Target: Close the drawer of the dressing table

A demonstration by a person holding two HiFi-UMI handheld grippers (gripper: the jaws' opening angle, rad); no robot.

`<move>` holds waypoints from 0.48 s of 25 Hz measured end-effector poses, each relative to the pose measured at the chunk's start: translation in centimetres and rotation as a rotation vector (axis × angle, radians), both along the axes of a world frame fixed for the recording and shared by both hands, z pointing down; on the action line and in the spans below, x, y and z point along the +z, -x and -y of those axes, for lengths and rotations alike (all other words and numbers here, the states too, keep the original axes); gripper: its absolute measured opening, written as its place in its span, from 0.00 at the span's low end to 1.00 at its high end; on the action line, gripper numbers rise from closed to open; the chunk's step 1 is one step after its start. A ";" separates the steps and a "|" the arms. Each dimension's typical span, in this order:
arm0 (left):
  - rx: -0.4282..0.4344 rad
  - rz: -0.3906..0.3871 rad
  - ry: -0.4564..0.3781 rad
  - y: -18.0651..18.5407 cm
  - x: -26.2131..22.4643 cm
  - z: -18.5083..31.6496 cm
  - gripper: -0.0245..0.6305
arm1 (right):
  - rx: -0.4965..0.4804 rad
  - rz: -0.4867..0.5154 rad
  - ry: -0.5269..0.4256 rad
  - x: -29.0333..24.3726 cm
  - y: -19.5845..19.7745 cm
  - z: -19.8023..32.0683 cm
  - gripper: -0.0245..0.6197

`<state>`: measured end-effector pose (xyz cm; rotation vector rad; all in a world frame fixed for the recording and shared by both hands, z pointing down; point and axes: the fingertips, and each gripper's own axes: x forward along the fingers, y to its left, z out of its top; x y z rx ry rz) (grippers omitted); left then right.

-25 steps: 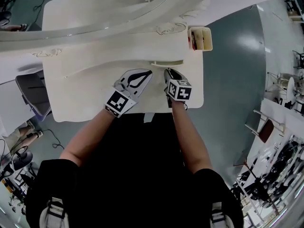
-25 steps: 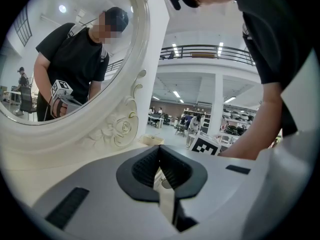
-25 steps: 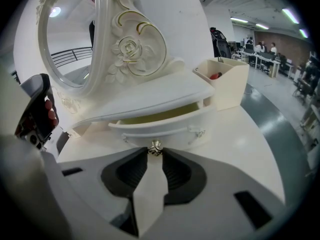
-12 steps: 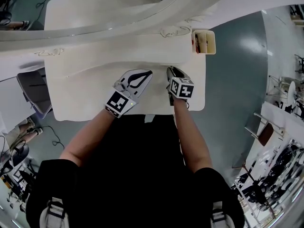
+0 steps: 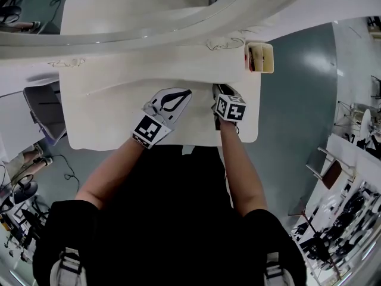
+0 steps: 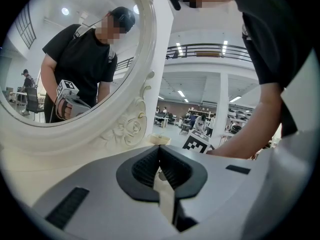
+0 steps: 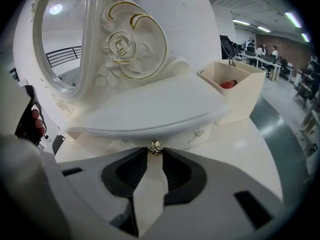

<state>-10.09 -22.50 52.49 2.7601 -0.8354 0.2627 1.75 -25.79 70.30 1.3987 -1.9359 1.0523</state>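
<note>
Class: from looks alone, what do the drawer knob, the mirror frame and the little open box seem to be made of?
The drawer knob: likely metal, silvery and glinting. The mirror frame: moulded wood or resin, glossy cream paint, gilt-lined rose and scrolls. The open box: matt cream board or plastic, flat walls.

Open-plan lab hall: mezzanine railing [image 6: 200,48], ceiling strip lights [image 7: 292,18], rows of staffed work desks [image 7: 257,59], grey floor [image 5: 297,88], scattered chairs [image 5: 332,161].
</note>
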 end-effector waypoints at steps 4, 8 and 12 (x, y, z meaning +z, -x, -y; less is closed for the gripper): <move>-0.006 0.004 -0.003 0.2 -0.2 -0.1 0.03 | 0.000 -0.002 -0.002 0.1 0.0 0.1 0.19; -0.007 0.007 -0.008 0.5 -0.5 -0.2 0.03 | 0.012 -0.002 -0.004 0.0 -0.1 0.1 0.19; -0.010 0.008 -0.009 0.6 -0.7 -0.6 0.03 | 0.006 -0.003 -0.003 -0.3 0.0 -0.4 0.20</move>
